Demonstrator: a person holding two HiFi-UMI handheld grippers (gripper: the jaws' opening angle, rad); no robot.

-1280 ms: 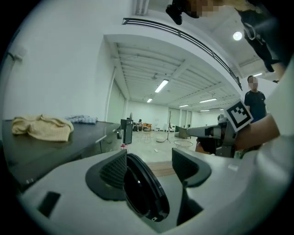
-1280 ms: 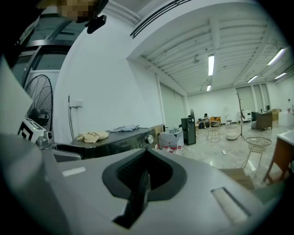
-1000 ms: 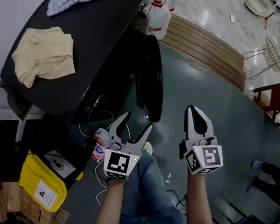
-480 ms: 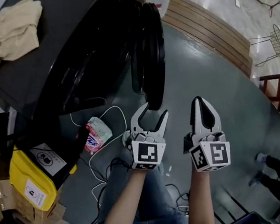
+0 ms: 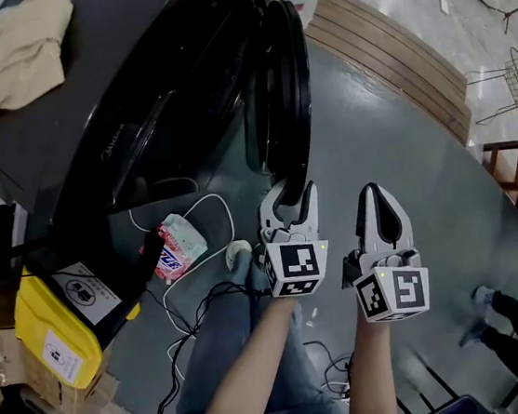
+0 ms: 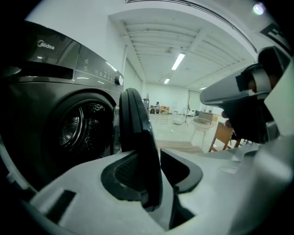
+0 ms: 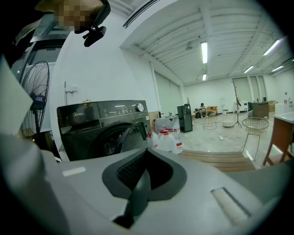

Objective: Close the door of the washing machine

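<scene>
A dark front-loading washing machine (image 5: 134,104) stands at the upper left of the head view. Its round door (image 5: 286,85) hangs open, edge-on to me. My left gripper (image 5: 288,202) sits at the door's lower edge. Its jaws have just been closing, and they now grip the door's rim. In the left gripper view the door (image 6: 138,137) runs between the two pads (image 6: 124,172), and the drum (image 6: 73,128) shows behind it. My right gripper (image 5: 376,198) hovers beside the left one, shut and empty. In its own view the machine (image 7: 101,124) stands ahead, and that gripper (image 7: 144,170) touches nothing.
A beige cloth (image 5: 15,53) lies on top of the machine. A yellow container (image 5: 56,343), a snack packet (image 5: 175,249) and white cables (image 5: 194,209) lie on the floor to the left. Detergent jugs (image 7: 165,137) stand beyond the machine, beside a wooden step (image 5: 390,54). My knee is below the grippers.
My left gripper has moved forward to the door's lower edge, and its wide-open jaws have narrowed around it. My right gripper has sunk slightly, and my view has dipped toward the machine.
</scene>
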